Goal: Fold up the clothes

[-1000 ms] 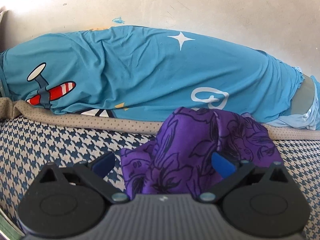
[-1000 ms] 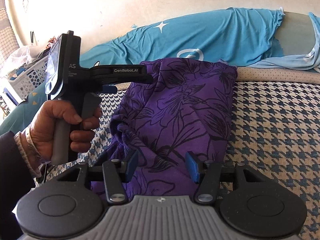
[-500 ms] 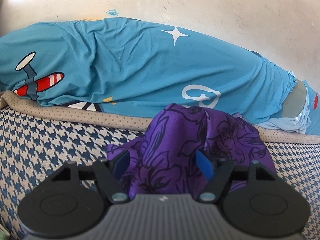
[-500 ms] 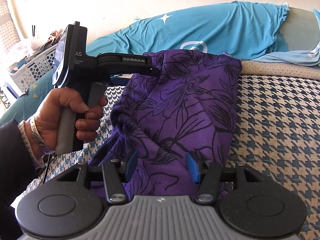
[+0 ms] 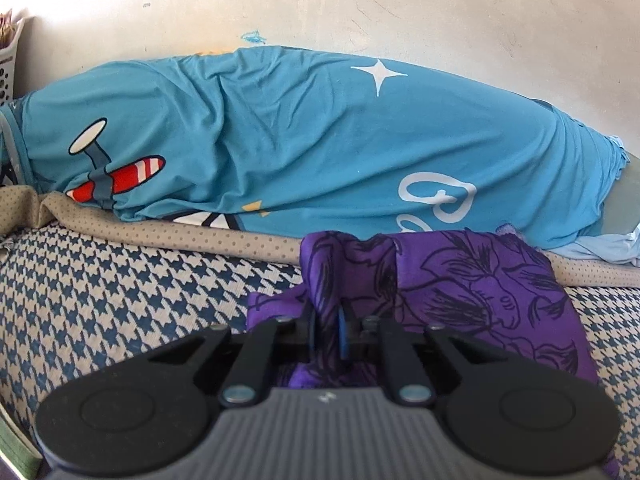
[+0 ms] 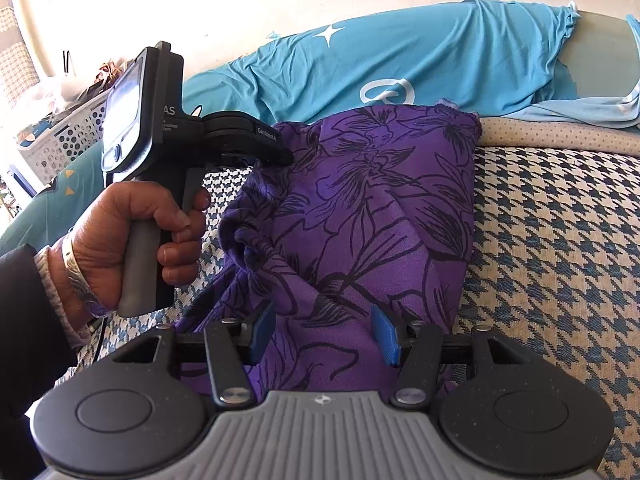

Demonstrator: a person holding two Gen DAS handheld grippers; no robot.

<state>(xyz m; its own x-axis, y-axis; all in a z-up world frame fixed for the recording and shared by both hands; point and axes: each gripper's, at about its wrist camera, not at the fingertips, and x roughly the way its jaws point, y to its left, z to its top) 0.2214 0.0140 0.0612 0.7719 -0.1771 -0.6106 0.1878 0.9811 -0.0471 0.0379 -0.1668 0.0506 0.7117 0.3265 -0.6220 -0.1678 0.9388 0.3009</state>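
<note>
The purple cloth (image 6: 360, 208) lies on the houndstooth bed (image 6: 560, 240), its far edge touching the blue sheet (image 6: 420, 56) at 12 o'clock. Bare bed is left at 3 o'clock. A fold is pinched by the left hand-held gripper (image 5: 327, 334) (apart half a second ago). The right hand-held gripper (image 6: 324, 334) is spread over the cloth.

The left wrist view is set low and close behind the left claw (image 5: 326, 332), faced toward the wall (image 5: 400, 8). The right wrist view is held higher, angled downward. The purple garment (image 6: 360, 216) and blue bedding (image 5: 300, 140) are shared.
</note>
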